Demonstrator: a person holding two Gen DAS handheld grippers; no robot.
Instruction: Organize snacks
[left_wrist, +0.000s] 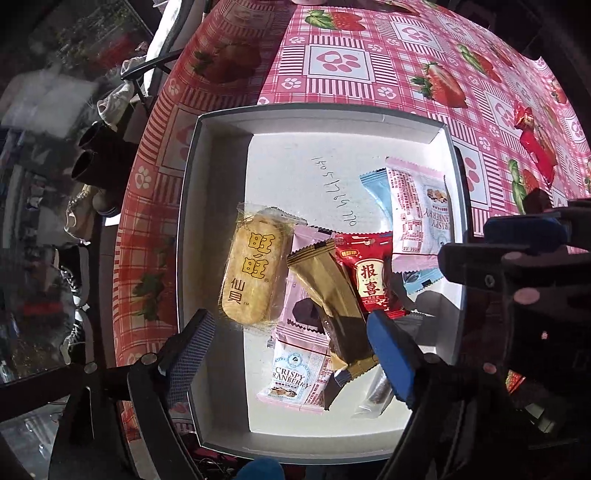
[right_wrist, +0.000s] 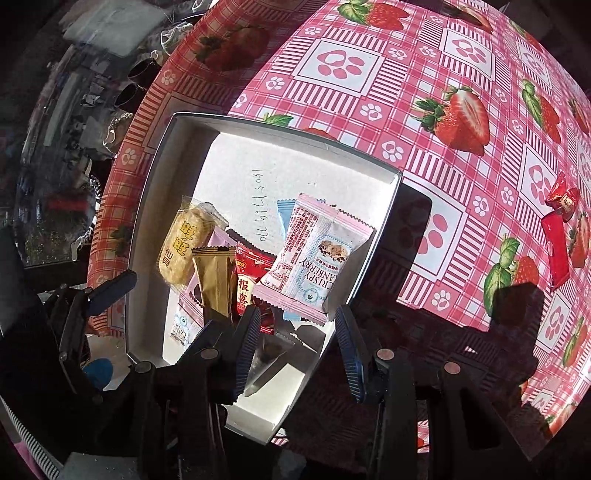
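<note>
White shallow cardboard box (left_wrist: 221, 122) on table (right_wrist: 424, 74) holds most wrapped snacks; two red-wrapped candies (right_wrist: 559, 229) lie outside, well apart. Left gripper (left_wrist: 295, 354) and right gripper (right_wrist: 295, 339) hover open, empty.

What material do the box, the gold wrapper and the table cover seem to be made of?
Box: probably matte white cardboard, with thin folded walls and pen writing on the floor.
Gold wrapper: likely metallised plastic film, with a dull sheen and crimped, zigzag ends.
Table cover: looks like glossy printed vinyl or oilcloth, smooth and bright in the sun. It could be coated fabric.
</note>
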